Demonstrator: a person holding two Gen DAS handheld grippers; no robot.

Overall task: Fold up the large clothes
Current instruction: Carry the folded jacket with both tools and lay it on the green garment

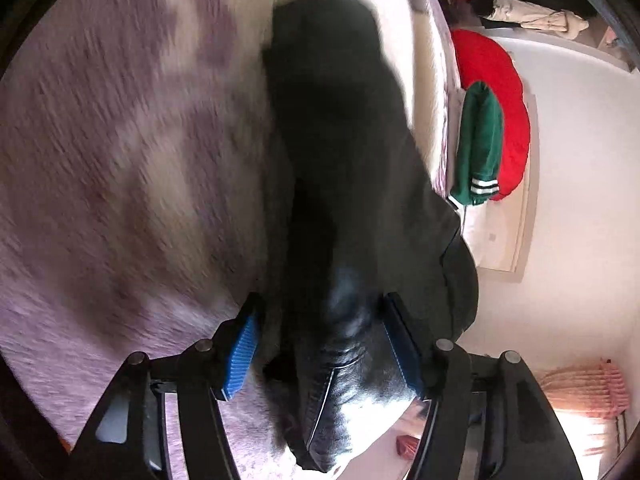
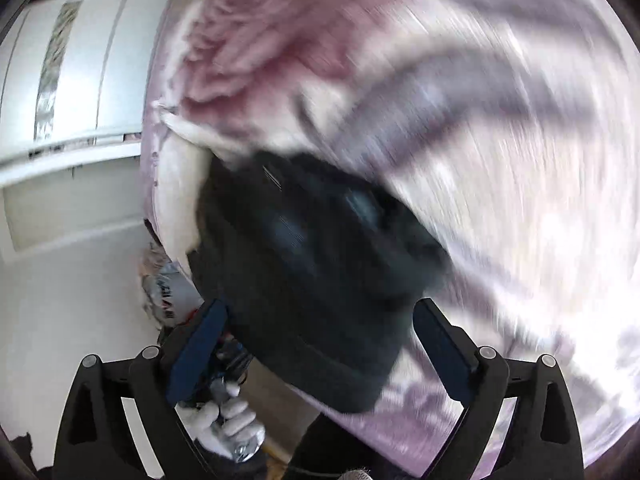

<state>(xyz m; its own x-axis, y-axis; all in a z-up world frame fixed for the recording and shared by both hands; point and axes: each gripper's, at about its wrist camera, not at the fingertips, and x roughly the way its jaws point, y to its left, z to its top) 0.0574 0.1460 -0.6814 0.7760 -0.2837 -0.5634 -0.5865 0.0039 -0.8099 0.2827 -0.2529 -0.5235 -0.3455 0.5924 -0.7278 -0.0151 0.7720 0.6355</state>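
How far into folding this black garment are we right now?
Early to midway, at a guess. The black garment lies on the purple-patterned blanket, bunched, not a finished fold. It sits between the fingers of both the left gripper and the right gripper, whose jaws look spread; grip unclear through blur. Flattening and final folds remain.

Black hand-held gripper (image 1: 326, 350) frames, ribbed blue pads (image 1: 240, 360).

Bed with a fuzzy lilac-and-cream patterned blanket (image 1: 120, 168); a black garment (image 1: 336, 152) lies on it, one end hanging past the blanket's edge.
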